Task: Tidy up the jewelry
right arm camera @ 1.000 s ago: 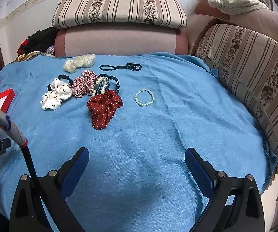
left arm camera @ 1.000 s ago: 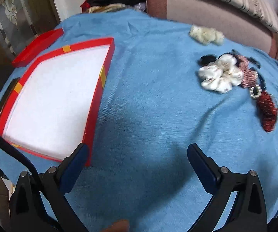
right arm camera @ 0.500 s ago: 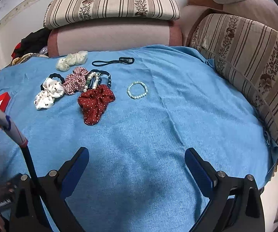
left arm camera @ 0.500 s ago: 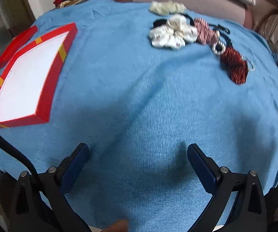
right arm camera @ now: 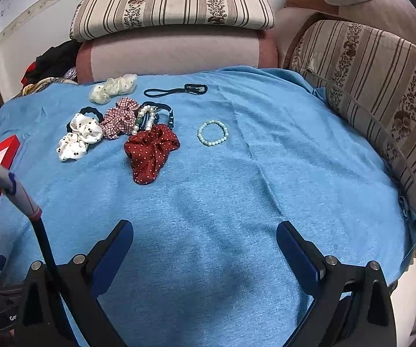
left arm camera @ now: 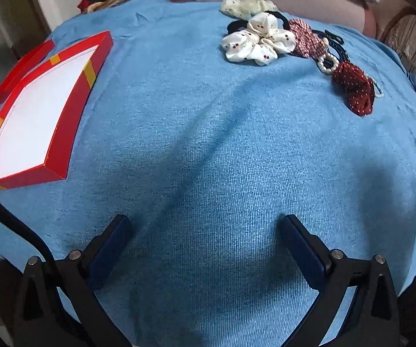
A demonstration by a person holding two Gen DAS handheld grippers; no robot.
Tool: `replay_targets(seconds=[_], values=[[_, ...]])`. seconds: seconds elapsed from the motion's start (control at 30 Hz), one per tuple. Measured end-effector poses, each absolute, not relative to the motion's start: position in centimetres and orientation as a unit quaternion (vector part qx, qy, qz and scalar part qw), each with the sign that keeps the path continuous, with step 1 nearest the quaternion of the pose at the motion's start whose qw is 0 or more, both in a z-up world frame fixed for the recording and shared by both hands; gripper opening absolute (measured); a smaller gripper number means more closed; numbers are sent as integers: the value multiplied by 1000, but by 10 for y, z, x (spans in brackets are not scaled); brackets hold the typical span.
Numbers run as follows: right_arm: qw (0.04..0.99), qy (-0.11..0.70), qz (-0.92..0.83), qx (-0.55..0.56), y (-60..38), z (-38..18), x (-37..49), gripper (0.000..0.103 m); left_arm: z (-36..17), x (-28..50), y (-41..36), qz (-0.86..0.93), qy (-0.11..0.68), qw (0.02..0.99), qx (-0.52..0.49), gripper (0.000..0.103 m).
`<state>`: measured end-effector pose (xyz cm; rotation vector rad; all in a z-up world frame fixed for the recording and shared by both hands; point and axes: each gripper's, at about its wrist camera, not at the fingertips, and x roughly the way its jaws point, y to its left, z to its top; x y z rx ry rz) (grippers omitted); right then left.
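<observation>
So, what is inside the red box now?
The red box shows only its white lining; no jewelry lies on the part in view. Its near-left corner is cut off by the picture edge and a black cable, so that part cannot be checked.

Both wrist views look forward and down over the blue-covered worktop [left arm camera: 208,144] from low and near. The left faces the red tray [left arm camera: 75,110]; the right faces the striped cushions [right arm camera: 173,5]. Both share the scrunchie cluster [right arm camera: 150,150].
</observation>
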<state>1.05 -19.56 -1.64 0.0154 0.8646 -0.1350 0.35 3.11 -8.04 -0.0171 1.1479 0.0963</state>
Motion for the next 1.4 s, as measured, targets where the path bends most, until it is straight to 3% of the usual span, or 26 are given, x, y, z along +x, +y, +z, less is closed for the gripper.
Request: replay_targets(seconds=[0.53,1.4], values=[[917,396,-45,-10,-184,15,0,101,16,-13,16,33,422,906,17,103],[937,345,-47,-14,-180,61,-61,101,70,-78,18,19,348,937,-1,103]])
